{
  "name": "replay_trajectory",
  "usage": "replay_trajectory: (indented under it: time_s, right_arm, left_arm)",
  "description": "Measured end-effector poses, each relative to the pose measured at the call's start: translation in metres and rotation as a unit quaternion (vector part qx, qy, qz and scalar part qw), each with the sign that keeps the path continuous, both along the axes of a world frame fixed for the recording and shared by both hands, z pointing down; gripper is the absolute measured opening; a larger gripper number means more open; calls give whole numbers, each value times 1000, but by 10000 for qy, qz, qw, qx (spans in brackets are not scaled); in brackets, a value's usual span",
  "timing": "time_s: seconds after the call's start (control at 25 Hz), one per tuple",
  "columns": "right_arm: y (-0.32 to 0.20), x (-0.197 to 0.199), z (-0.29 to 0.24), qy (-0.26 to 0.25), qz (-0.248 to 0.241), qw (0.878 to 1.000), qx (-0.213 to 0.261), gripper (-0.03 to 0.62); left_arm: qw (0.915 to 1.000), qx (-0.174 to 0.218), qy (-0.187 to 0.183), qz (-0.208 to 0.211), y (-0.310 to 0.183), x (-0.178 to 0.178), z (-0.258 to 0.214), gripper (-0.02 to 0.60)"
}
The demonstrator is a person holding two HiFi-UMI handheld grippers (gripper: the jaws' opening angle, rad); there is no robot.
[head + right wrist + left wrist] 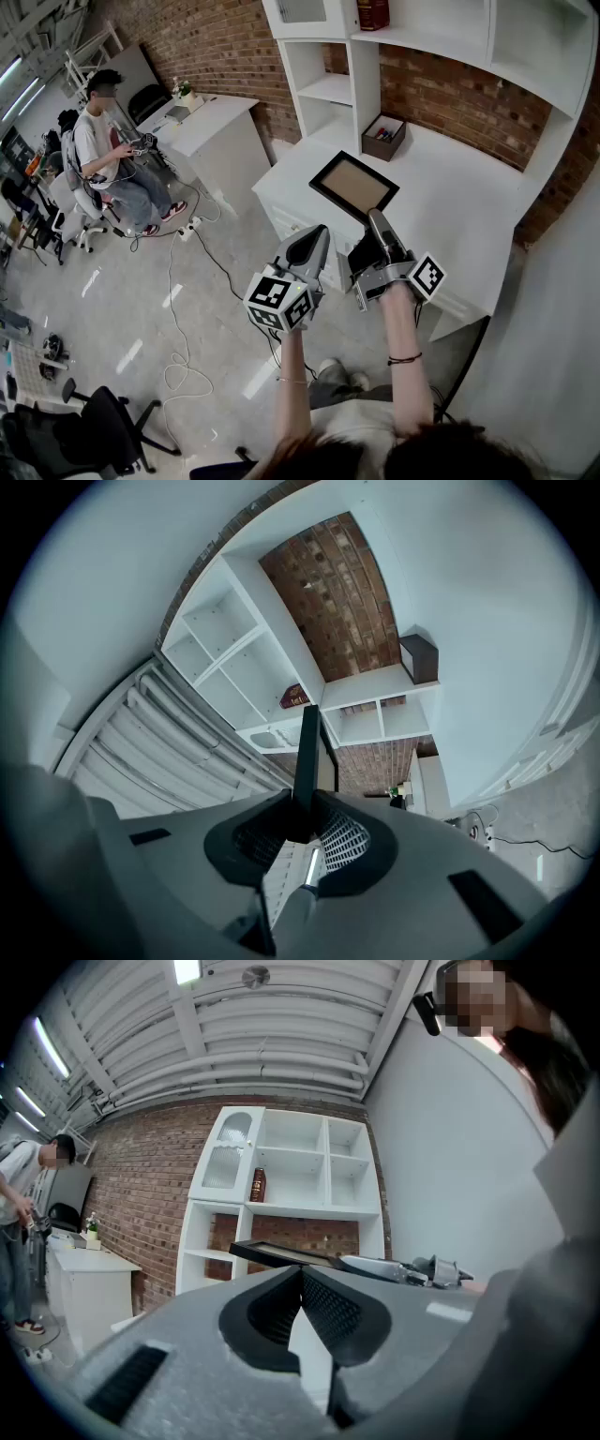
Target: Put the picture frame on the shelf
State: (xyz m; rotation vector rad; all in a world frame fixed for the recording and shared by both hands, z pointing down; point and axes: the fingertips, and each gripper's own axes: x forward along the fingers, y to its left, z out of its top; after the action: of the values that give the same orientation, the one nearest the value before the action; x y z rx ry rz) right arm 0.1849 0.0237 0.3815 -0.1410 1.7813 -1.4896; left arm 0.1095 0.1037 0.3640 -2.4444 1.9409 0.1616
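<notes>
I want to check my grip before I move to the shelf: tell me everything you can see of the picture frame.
The picture frame is rectangular, with a thin black border around a plain tan-brown panel; no picture shows in it. It lies nearly flat with the panel facing up, and it seems to be held just above the white desk. The right gripper clamps its near edge. In the right gripper view the frame shows edge-on as a dark strip between the jaws. Nothing else appears to touch it.

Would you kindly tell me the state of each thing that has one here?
picture frame: held roughly level over the desk, gripped by its near edge.
right gripper: shut on the frame's edge.
left gripper: jaws together, empty.
box: open-topped, on the desk.
</notes>
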Motion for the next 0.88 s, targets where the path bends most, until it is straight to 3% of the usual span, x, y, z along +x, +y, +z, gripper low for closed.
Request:
replay_trajectory:
  time_s: [0.64,0.88]
  right_arm:
    - [-5,-3,10,328,-161,9993,-37,75]
    - [-6,-14,20,481,-255,9983,-195,75]
  left_arm:
    - [9999,-117,21,-98,-3,8,11,11]
    - [9994,-196,93,-267,0,-5,17,11]
